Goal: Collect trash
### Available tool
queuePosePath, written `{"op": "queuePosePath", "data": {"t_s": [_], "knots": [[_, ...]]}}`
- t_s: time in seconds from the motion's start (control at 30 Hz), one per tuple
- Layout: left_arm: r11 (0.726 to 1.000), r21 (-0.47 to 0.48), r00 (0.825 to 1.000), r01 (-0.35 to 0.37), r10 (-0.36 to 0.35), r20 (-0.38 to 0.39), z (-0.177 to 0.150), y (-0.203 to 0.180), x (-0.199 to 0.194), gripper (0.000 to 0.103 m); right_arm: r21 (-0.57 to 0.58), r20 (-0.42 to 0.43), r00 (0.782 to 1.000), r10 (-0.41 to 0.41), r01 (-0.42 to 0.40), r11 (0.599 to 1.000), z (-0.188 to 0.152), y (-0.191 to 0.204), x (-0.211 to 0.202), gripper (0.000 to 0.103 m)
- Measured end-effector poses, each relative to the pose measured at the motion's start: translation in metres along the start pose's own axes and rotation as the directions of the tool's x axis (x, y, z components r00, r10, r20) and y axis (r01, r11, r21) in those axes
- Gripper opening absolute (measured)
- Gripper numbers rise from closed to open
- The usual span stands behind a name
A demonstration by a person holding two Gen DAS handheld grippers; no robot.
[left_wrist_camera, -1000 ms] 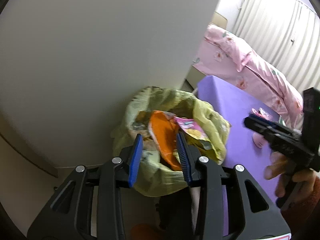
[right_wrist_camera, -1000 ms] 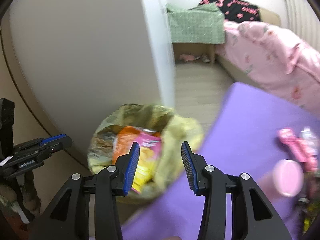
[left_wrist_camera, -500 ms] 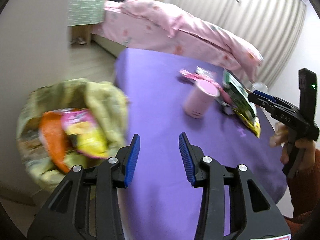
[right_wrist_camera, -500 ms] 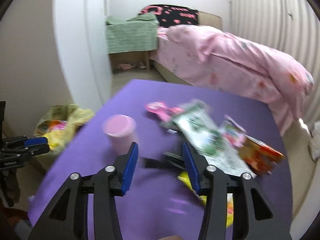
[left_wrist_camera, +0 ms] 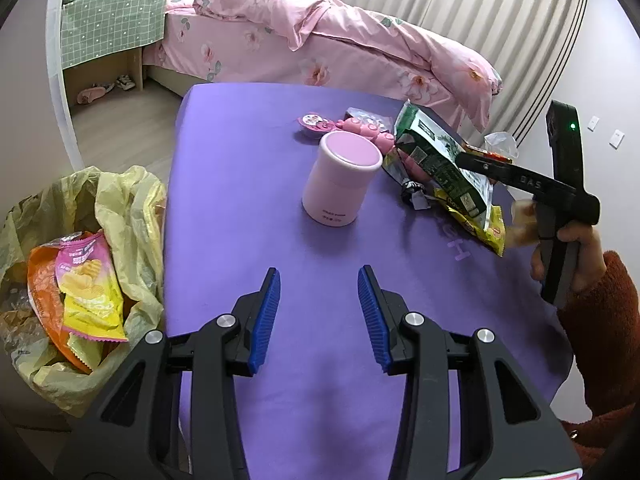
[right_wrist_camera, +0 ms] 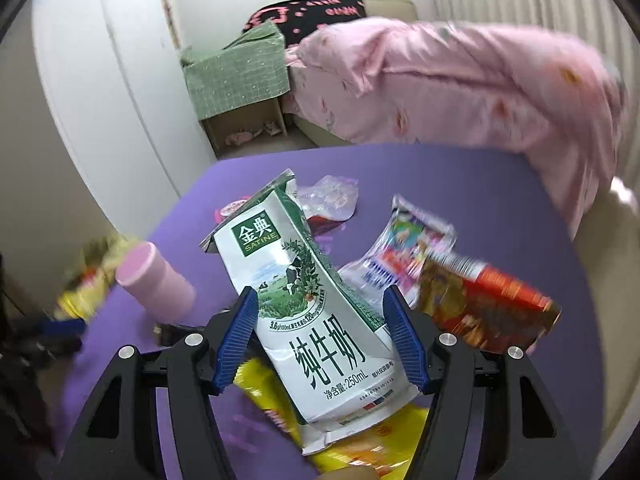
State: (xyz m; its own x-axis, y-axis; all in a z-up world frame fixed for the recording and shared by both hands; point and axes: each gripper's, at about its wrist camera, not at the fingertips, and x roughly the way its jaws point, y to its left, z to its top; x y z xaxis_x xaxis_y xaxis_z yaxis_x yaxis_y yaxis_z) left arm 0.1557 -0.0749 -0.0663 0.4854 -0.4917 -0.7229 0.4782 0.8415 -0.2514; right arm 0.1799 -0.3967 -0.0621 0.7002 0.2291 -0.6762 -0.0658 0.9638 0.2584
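Low in the right wrist frame's centre, the right gripper point(right_wrist_camera: 320, 336) is opening its jaws around the green-and-white milk carton point(right_wrist_camera: 308, 300), pads not yet pressing; it should straddle the carton's flattened middle before squeezing. The carton reads "金典 SATINE", "纯牛奶", "250mL". The left gripper point(left_wrist_camera: 316, 316) hangs half-open and empty over the purple table point(left_wrist_camera: 240, 184).

Purple table point(left_wrist_camera: 248, 152), pink cup point(left_wrist_camera: 340, 180) upright, snack wrappers point(right_wrist_camera: 472, 288), milk carton point(right_wrist_camera: 316, 320)

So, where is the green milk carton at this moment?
In the right wrist view the green milk carton lies on the purple table between the opening jaws of the right gripper, over a yellow wrapper.
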Motion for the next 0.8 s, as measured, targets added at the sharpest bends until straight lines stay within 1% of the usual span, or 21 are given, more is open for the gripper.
{"op": "queuePosePath", "data": {"t_s": [0.03, 0.1, 0.13, 0.2, 0.23, 0.27, 0.33, 0.37, 0.4, 0.43, 0.47, 0.53, 0.57, 0.6, 0.63, 0.7, 0.73, 0.8], "knots": [[1.0, -0.006, 1.0, -0.003, 0.003, 0.001, 0.0, 0.0, 0.0, 0.039, 0.007, -0.01, 1.0, 0.016, -0.016, 1.0, -0.003, 0.002, 0.0, 0.061], [1.0, -0.025, 1.0, -0.007, 0.006, -0.001, 0.0, 0.005, 0.0, 0.039, -0.005, -0.039, 0.999, 0.016, -0.016, 1.0, -0.011, 0.011, -0.003, 0.061], [0.999, -0.034, 1.0, -0.005, 0.005, -0.003, 0.001, 0.006, 0.001, 0.039, -0.006, -0.064, 0.998, 0.029, -0.029, 1.0, -0.016, 0.017, -0.005, 0.061], [0.999, -0.047, 1.0, 0.004, -0.004, -0.002, 0.002, 0.007, 0.002, 0.039, -0.009, -0.099, 0.992, 0.083, -0.085, 0.996, -0.022, 0.025, -0.01, 0.061], [0.999, -0.048, 1.0, 0.007, -0.007, 0.001, 0.003, 0.005, 0.002, 0.039, -0.03, -0.096, 0.99, 0.104, -0.107, 0.994, -0.025, 0.031, -0.018, 0.061], [0.999, -0.045, 1.0, 0.013, -0.013, 0.006, 0.005, 0.003, 0.002, 0.039, -0.048, -0.083, 0.992, 0.09, -0.095, 0.994, -0.027, 0.033, -0.025, 0.061], [0.999, -0.038, 0.999, 0.03, -0.029, 0.014, 0.009, -0.003, 0.003, 0.039, -0.077, -0.027, 0.999, 0.018, -0.02, 0.997, -0.024, 0.032, -0.043, 0.061], [0.998, -0.033, 0.999, 0.046, -0.045, 0.017, 0.014, -0.009, 0.006, 0.039, -0.082, 0.017, 0.999, -0.041, 0.042, 0.996, -0.019, 0.027, -0.054, 0.061], [0.998, -0.029, 0.998, 0.063, -0.062, 0.019, 0.019, -0.016, 0.009, 0.039, -0.083, 0.056, 0.993, -0.102, 0.107, 0.991, -0.014, 0.021, -0.062, 0.061], [0.995, -0.025, 0.996, 0.091, -0.091, 0.022, 0.027, -0.028, 0.014, 0.041, -0.077, 0.094, 0.98, -0.177, 0.184, 0.98, -0.007, 0.011, -0.07, 0.061], [0.993, -0.025, 0.993, 0.112, -0.112, 0.023, 0.032, -0.035, 0.018, 0.044, -0.062, 0.108, 0.972, -0.207, 0.214, 0.975, 0.0, 0.002, -0.073, 0.061], [0.985, -0.047, 0.986, 0.169, -0.168, 0.023, 0.048, -0.059, 0.033, 0.047, -0.028, 0.125, 0.967, -0.221, 0.226, 0.974, 0.007, -0.015, -0.08, 0.061], [0.981, -0.063, 0.983, 0.181, -0.18, 0.023, 0.054, -0.068, 0.041, 0.048, -0.01, 0.13, 0.961, -0.244, 0.247, 0.969, 0.009, -0.023, -0.084, 0.061], [0.979, -0.084, 0.982, 0.188, -0.187, 0.021, 0.059, -0.077, 0.05, 0.049, -0.004, 0.137, 0.948, -0.289, 0.292, 0.956, 0.01, -0.029, -0.089, 0.061], [0.977, -0.105, 0.983, 0.185, -0.184, 0.016, 0.064, -0.085, 0.06, 0.05, 0.0, 0.153, 0.926, -0.345, 0.349, 0.937, 0.009, -0.034, -0.093, 0.061], [0.983, -0.127, 0.991, 0.131, -0.133, -0.009, 0.075, -0.101, 0.083, 0.051, 0.018, 0.165, 0.898, -0.408, 0.411, 0.911, 0.005, -0.043, -0.101, 0.061], [0.987, -0.135, 0.995, 0.091, -0.096, -0.034, 0.079, -0.109, 0.097, 0.051, 0.031, 0.158, 0.893, -0.422, 0.423, 0.906, 0.002, -0.05, -0.103, 0.061], [0.987, -0.152, 0.995, 0.055, -0.067, -0.074, 0.083, -0.117, 0.114, 0.051, 0.068, 0.145, 0.885, -0.443, 0.438, 0.896, -0.001, -0.064, -0.106, 0.061]]}}
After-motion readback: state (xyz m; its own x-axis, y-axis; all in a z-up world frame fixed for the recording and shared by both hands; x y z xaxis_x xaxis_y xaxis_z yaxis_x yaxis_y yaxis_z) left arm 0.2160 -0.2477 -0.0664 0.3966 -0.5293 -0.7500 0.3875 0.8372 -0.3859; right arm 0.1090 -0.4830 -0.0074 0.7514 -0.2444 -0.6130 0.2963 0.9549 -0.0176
